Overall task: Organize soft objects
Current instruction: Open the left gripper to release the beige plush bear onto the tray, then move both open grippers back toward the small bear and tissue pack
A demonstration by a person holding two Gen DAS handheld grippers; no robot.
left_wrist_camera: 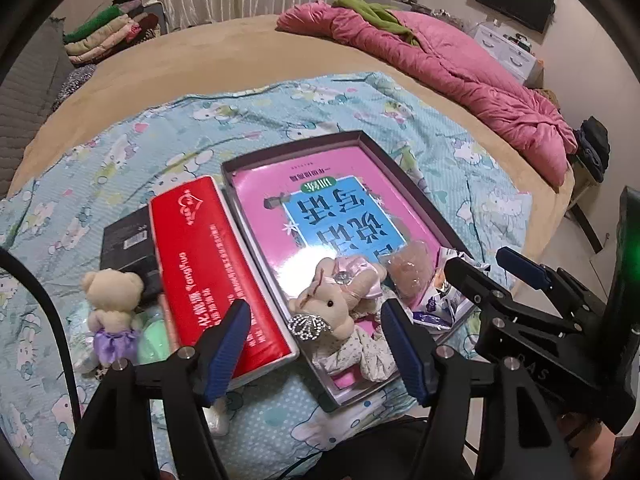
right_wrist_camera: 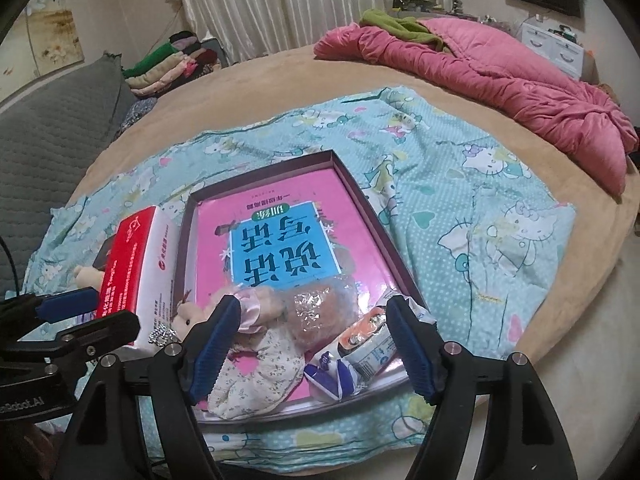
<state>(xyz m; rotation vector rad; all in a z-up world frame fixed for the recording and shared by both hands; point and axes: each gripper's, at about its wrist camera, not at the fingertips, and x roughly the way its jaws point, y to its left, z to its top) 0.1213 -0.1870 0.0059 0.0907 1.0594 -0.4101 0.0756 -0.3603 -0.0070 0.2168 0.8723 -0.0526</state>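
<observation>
A shallow dark box [left_wrist_camera: 404, 178] [right_wrist_camera: 360, 188] lined with a pink book lies on the blue cartoon blanket. In its near end lie a beige plush elephant [left_wrist_camera: 340, 300] [right_wrist_camera: 192, 316], a floral cloth toy [left_wrist_camera: 360, 350] [right_wrist_camera: 256, 372], a wrapped brown soft ball [left_wrist_camera: 412, 274] [right_wrist_camera: 316, 312] and small snack packets [left_wrist_camera: 440, 304] [right_wrist_camera: 360, 352]. A small teddy bear in a purple skirt [left_wrist_camera: 112, 308] stands left of a red tissue box [left_wrist_camera: 216, 272] [right_wrist_camera: 136, 264]. My left gripper [left_wrist_camera: 316, 344] is open over the elephant. My right gripper [right_wrist_camera: 308, 348] is open above the box's near end, and also shows in the left wrist view [left_wrist_camera: 496, 268].
A black box [left_wrist_camera: 128, 240] lies behind the teddy. A pink quilt [left_wrist_camera: 460, 68] [right_wrist_camera: 500, 64] with a green cloth lies at the bed's far right. Folded clothes [left_wrist_camera: 108, 36] [right_wrist_camera: 168, 64] are stacked at the far left. The tan bed edge [right_wrist_camera: 580, 320] drops off to the right.
</observation>
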